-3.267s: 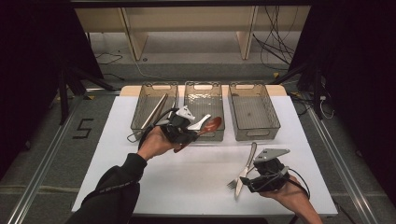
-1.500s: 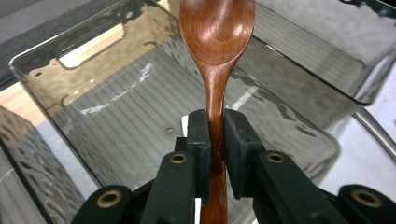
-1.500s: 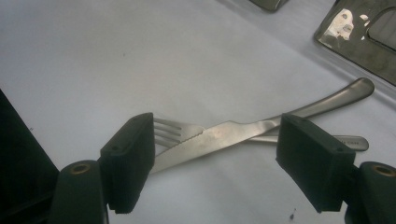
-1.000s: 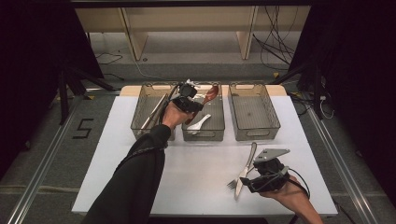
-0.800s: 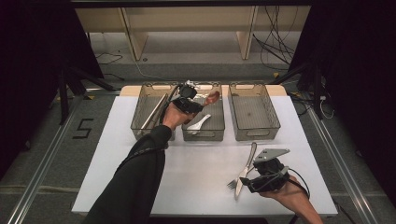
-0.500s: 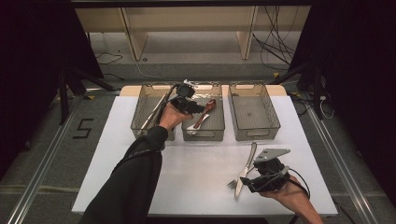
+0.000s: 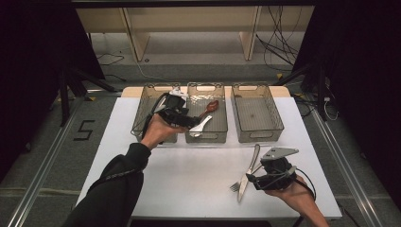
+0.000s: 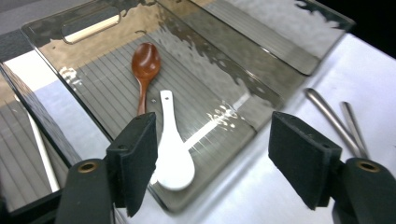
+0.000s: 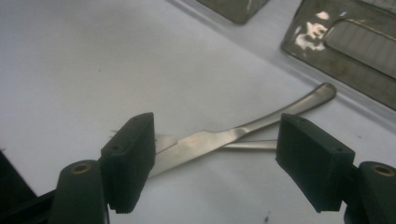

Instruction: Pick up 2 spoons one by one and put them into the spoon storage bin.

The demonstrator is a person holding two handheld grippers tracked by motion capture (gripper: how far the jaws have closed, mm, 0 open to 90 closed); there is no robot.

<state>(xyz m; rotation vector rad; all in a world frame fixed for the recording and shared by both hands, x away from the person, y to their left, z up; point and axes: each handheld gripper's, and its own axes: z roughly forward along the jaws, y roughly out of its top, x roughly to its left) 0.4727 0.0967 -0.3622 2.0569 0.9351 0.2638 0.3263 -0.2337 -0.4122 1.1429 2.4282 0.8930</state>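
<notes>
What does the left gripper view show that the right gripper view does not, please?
Only the left gripper view shows the brown spoon and the white spoon lying in the middle bin, beyond the open left claw. Only the right gripper view shows the fork's tines under the knife blade. Both share the knife and fork handles and the white table.

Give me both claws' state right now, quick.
Left claw: just opened, holding nothing, above the middle bin.
Right claw: open, empty, over the knife.
</notes>
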